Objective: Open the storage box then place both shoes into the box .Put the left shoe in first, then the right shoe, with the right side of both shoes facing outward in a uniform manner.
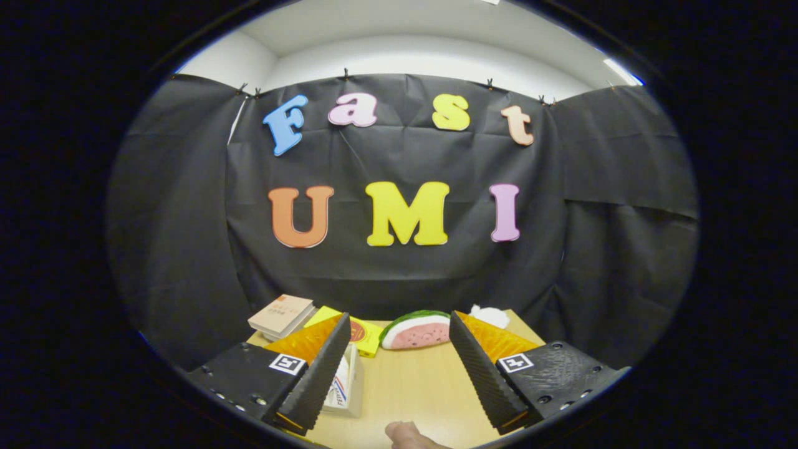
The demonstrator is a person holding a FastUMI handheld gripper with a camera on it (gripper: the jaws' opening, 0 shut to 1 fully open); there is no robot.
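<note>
My gripper (399, 317) is held low over a light wooden table (418, 386), and it is open, with a wide gap and nothing between the fingers. The left finger (318, 374) partly hides a whitish box-like object (344, 386) with a red and blue mark; it stands on the table just inside that finger. I cannot tell whether this object is the storage box. The right finger (483, 371) has bare tabletop beside it.
Beyond the fingertips a toy watermelon slice (416, 330) lies at the table's far edge. Left of it are a yellow flat item (365, 333) and stacked books (282, 315). A white lump (490, 316) sits far right. A person's fingertip (408, 433) rests on the near table edge.
</note>
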